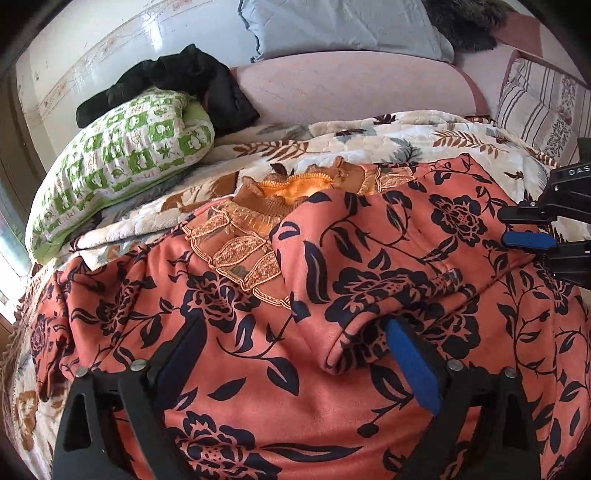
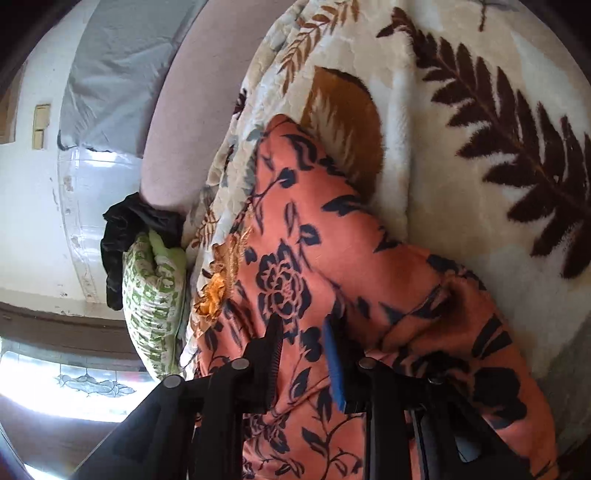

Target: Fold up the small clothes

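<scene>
My left tool (image 1: 295,354) sits nearest the lens, jaws spread wide w/ nothing between them, hovering over the orange floral garment (image 1: 369,258). The garment lies spread on the leaf-print blanket (image 1: 369,136) on the bed, one flap folded over its middle, gold-lace neckline (image 1: 236,254) twd the headboard (image 1: 347,85). My right tool (image 2: 303,328) is at the garment's right edge, jaws drawn close and pinching a fold of the orange fabric; it also shows at the right edge of the left view. A green-checked pillow (image 1: 122,173) lies at upper left w/ a black garment (image 1: 173,81) draped on it. Grey pillow (image 1: 343,26) further back.
</scene>
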